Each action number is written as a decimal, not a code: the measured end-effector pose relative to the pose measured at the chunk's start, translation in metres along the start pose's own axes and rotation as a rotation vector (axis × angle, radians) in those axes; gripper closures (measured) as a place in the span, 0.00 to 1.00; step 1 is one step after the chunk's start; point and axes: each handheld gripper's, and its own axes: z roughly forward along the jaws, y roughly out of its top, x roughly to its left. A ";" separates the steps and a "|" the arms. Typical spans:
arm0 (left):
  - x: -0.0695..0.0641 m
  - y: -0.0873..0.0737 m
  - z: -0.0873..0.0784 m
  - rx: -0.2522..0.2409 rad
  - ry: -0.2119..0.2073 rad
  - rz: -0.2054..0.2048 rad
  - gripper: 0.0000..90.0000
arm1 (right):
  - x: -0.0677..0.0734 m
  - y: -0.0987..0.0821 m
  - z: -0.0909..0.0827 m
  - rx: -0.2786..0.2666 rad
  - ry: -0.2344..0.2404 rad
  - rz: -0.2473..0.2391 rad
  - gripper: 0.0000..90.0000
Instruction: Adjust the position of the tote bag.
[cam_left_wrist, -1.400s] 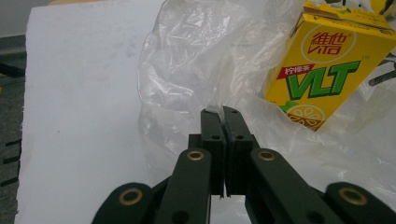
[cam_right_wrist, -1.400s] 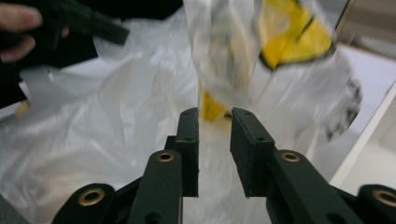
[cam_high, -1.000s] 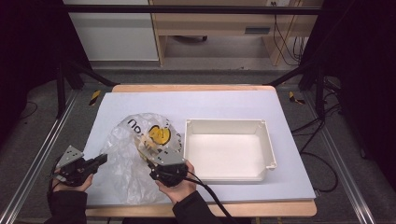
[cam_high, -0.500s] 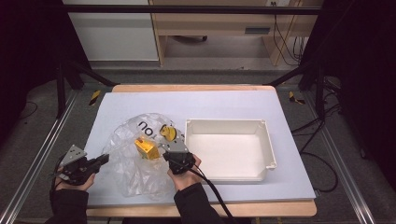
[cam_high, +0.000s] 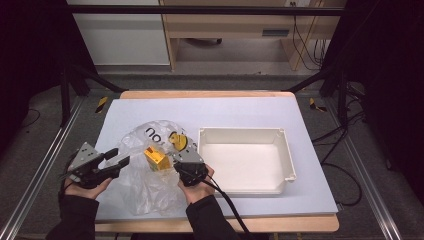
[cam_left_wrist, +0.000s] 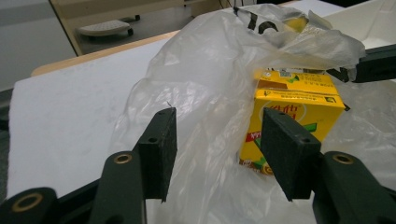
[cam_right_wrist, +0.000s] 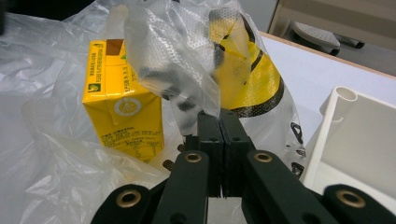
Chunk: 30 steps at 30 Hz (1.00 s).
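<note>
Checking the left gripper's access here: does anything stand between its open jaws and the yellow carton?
Yes. The clear plastic bag hangs between the left gripper and the yellow carton. Its film drapes across the gap between the jaws, with the carton behind it. The right gripper is pinching the bag's film.

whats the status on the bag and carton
Right tongs shut on plastic bag. Left tongs just opened, off it. Yellow drink carton upright inside. Nothing blocking.

The clear plastic bag (cam_high: 150, 165) carried large black print beginning "no" (cam_high: 151, 133), the rest lost in folds. The yellow carton (cam_right_wrist: 122, 112), just left of the right tool (cam_right_wrist: 218, 122), bore small print and a round emblem too fine to read.
</note>
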 end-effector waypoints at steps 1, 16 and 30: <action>0.000 0.002 0.006 0.021 -0.002 0.017 0.51 | 0.000 0.000 0.000 -0.001 0.000 0.001 0.99; 0.010 -0.010 0.054 0.181 0.000 0.032 1.00 | 0.001 -0.001 0.009 0.027 -0.025 0.017 0.99; 0.025 -0.003 0.081 0.148 0.014 -0.087 1.00 | -0.001 -0.003 0.022 0.071 -0.086 0.080 0.99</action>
